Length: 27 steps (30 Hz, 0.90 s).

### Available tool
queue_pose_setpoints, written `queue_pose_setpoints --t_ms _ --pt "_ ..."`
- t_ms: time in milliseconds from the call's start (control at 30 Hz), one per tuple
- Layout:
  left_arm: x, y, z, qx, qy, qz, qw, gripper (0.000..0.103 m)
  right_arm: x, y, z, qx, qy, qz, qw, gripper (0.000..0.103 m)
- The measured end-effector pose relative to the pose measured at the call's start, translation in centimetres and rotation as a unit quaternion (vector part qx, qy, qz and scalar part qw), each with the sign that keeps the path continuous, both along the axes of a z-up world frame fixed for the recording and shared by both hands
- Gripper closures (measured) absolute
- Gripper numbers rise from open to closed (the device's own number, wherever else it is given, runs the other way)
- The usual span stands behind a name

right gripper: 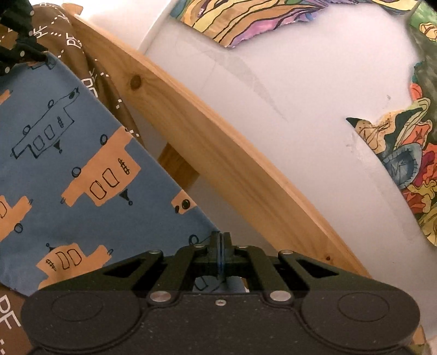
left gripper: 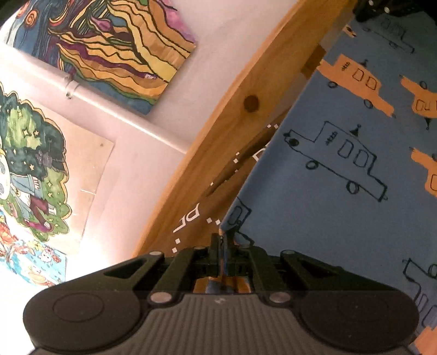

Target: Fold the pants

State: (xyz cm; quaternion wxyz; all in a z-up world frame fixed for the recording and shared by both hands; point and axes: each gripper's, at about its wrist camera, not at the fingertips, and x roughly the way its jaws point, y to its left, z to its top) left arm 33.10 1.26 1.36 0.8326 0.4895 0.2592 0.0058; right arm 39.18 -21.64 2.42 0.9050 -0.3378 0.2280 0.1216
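Observation:
The pants are blue with orange and outlined vehicle prints. They hang stretched and lifted between my two grippers. My left gripper is shut on one corner of the pants edge. My right gripper is shut on the opposite corner of the pants. In the left wrist view the right gripper shows dark at the top right. In the right wrist view the left gripper shows dark at the top left. The lower part of the pants is out of view.
A wooden bed rail runs behind the pants. A brown sheet with white lettering lies along it. The white wall carries colourful drawings.

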Motion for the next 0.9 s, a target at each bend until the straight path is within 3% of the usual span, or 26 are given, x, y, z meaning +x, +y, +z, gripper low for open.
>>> queue_pose_setpoints --t_ms 267,567,633,700,767,900 --pt "0.5 -0.1 0.3 -0.012 0.008 0.006 0.9999 0.1 -0.5 -0.2 0.2 -0.003 -0.004 0.0 1.0 0.103" --pt "1.0 0.3 0.9 -0.034 0.028 0.012 0.999 0.088 0.4 0.2 -0.1 -0.002 0.013 -0.004 1.0 0.103" --pt "1.1 0.5 1.2 -0.037 0.03 0.012 0.9988 0.079 0.6 0.1 -0.1 0.006 0.03 0.005 1.0 0.096" --pt "1.2 0.8 1.6 -0.047 0.034 0.014 0.9982 0.066 0.6 -0.1 0.1 0.014 0.03 0.012 0.999 0.076" --pt "1.5 1.2 2.1 -0.063 0.041 0.017 0.997 0.057 0.7 -0.3 0.3 0.032 0.04 0.022 0.998 0.067" --pt "1.9 2.0 3.0 -0.096 0.062 0.013 0.9934 0.045 0.8 -0.2 0.6 0.045 0.053 0.044 0.997 0.061"
